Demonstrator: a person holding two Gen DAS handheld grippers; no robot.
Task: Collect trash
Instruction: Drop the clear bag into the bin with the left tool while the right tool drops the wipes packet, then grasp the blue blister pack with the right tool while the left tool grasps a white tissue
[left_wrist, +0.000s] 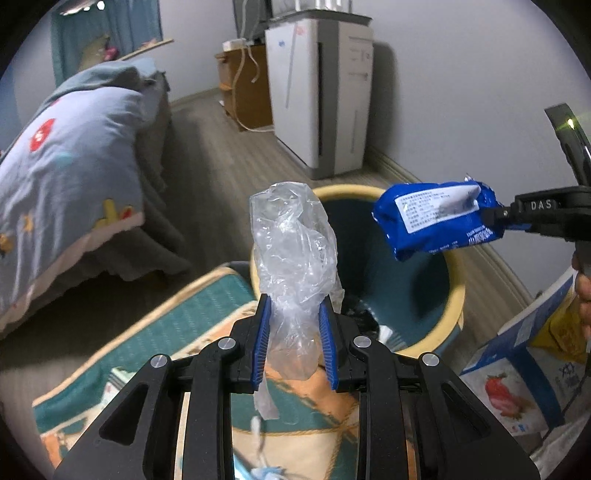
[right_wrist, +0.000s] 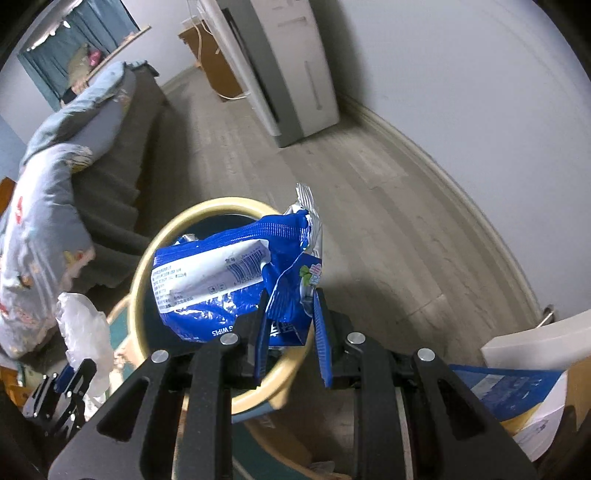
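A round bin (left_wrist: 456, 295) with a cream rim and dark blue inside fills mid-frame on the wood floor (right_wrist: 369, 206). Right gripper (right_wrist: 290, 325) pinches a blue wipes packet (right_wrist: 221, 273) over its mouth; left gripper (left_wrist: 295, 325) clamps a crumpled clear plastic bag (left_wrist: 291, 251) at its left edge
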